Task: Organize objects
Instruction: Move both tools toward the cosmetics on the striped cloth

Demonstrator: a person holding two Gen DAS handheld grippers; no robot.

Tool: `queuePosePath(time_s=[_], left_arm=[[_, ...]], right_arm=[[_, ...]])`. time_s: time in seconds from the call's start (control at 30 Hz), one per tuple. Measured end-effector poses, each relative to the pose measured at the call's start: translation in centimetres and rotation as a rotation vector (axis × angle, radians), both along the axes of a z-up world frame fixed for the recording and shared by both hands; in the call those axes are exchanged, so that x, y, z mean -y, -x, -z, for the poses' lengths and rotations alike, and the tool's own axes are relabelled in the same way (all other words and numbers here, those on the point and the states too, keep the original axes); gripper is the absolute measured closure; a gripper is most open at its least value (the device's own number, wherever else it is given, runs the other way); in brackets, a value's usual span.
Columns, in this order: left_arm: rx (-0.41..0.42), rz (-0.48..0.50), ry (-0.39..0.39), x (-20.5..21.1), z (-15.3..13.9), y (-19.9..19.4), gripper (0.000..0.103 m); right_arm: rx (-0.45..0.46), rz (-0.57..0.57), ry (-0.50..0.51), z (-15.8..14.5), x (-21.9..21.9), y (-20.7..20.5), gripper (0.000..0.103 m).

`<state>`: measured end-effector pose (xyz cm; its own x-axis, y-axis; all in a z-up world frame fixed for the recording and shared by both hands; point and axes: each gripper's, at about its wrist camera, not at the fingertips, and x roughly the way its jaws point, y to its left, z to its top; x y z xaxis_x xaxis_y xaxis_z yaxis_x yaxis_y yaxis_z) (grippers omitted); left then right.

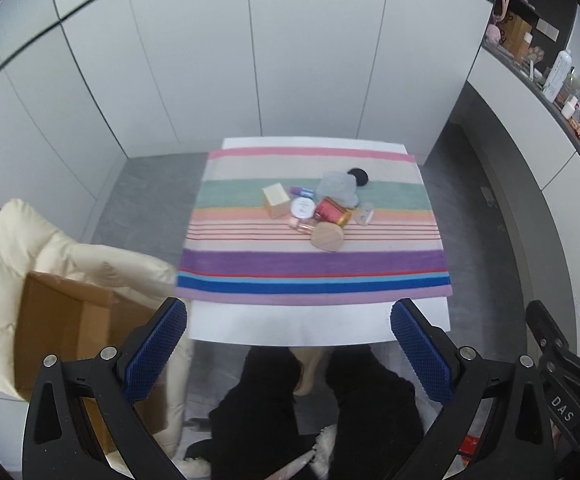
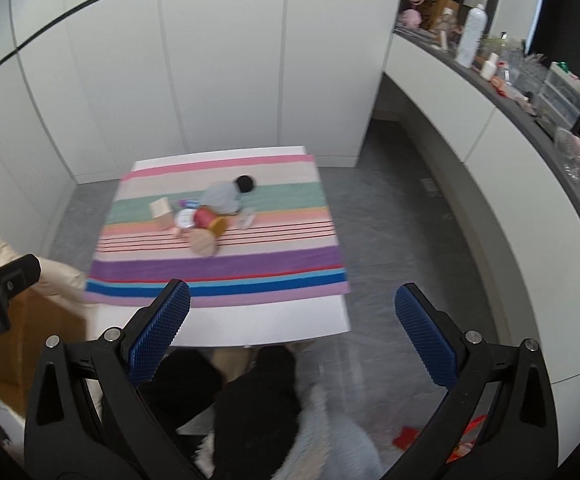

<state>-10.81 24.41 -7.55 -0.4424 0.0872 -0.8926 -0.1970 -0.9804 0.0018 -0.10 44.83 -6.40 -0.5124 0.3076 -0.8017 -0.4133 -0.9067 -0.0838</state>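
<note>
Left hand-held gripper [image 1: 288,322] and right hand-held gripper [image 2: 291,308], both spread wide and empty, held back from the desk [image 1: 317,326] for an overview. The cosmetics [image 1: 317,210] lie heaped mid-cloth [image 1: 250,258], unsorted; a box [image 1: 70,320] waits left, probably their destination.

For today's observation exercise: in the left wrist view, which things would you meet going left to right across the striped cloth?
Beige box → white round compact → red jar with a gold lid → small clear container. The overlapping grey pouch and black disc are left out.
</note>
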Motion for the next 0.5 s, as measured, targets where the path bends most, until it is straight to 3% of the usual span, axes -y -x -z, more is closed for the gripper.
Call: queuePosePath(time_s=[0.3,0.4,0.5], left_arm=[[-0.038,0.021,0.041,-3.6,5.6,4.0,0.001],[-0.036,0.003,0.061,-3.5,8.2,5.3,0.001],[-0.023,-0.012,0.033,-3.0,11.1,7.1,0.002]], right_arm=[[-0.041,0.063,0.01,5.4,-4.9,2.1,0.0],[-0.14,0.004,0.118,7.6,-6.2,2.7,0.0],[-0.128,0.002,0.132,10.6,-6.8,4.4,0.0]])
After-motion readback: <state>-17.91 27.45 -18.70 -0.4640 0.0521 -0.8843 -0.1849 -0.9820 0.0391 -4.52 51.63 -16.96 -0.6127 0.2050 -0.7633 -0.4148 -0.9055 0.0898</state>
